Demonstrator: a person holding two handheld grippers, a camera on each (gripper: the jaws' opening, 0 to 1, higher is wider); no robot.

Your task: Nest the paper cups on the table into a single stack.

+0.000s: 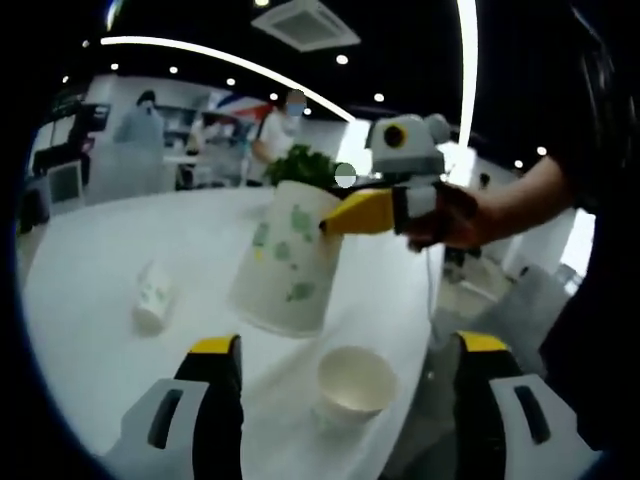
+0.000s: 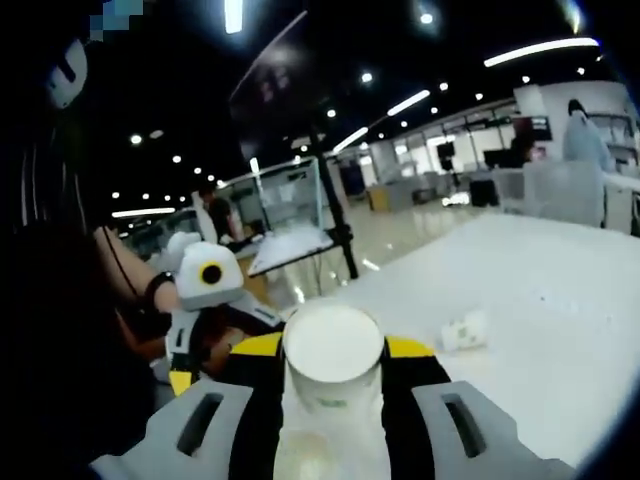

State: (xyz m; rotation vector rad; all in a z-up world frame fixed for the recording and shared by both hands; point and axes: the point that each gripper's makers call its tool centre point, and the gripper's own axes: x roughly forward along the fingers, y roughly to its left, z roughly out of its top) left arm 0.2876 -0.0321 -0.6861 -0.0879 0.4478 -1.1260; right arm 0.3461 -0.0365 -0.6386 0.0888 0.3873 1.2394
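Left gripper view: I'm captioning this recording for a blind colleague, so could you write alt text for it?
The right gripper, held in a person's hand, grips a green-patterned paper cup upside down and tilted above a white table. Below it an empty white cup stands upright between the left gripper's open jaws, and a small cup lies on its side farther left.

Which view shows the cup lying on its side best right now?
The left gripper view: the tipped cup lies on the white table, left of the raised cup held by the right gripper. In the right gripper view it is small and blurred.
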